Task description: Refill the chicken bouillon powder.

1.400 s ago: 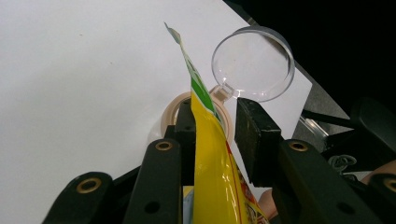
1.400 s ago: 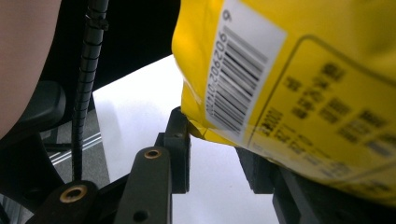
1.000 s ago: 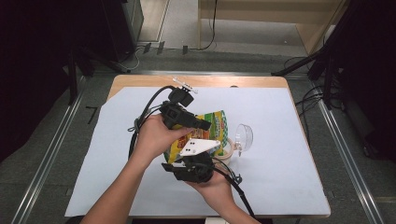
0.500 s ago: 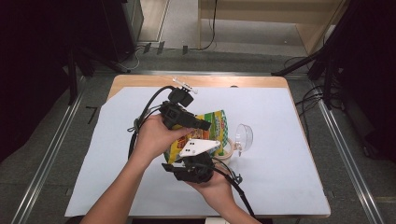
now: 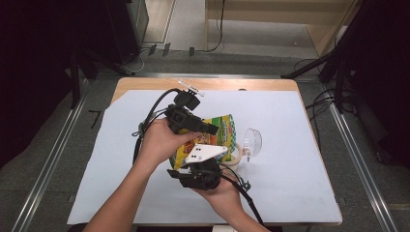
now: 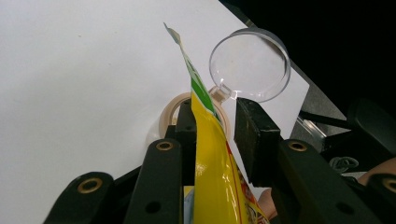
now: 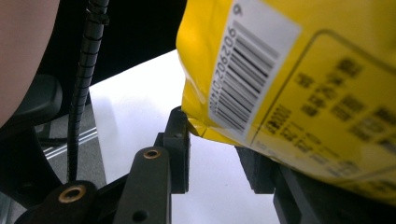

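Holding a yellow snack bag (image 5: 220,133) off the table between two hand-held grippers, the person appears to be partway through opening or repositioning it; this is a judgement, since no tear or opened seam can be made out. The left gripper (image 5: 212,129) comes to the bag from about nine o'clock in the high view. In the left gripper view the bag's thin upper edge (image 6: 205,140) stands between the jaws, lying against the left jaw, while a narrow gap remains on the right-hand side; whether the pads truly pinch it cannot be told. The right gripper (image 5: 193,166), at about six o'clock of the bag, carries a grey three-cornered plate. In the right gripper view the bag's barcode corner (image 7: 252,88) hangs over the jaws, which stand narrowly apart with bare table showing between them; a grip there cannot be confirmed either.

Done so far, as judged: the bag is raised and met by both tools. Left to do: a firm hold on both sides, then the pull or the placing.

Surroundings: a roll of tape (image 6: 169,109) lies on the white table cover (image 5: 300,159) just beneath the bag, and a clear plastic lidded cup (image 5: 251,140) rests at about three o'clock, near it. Both sit close under the working zone and could be knocked if the bag drops.
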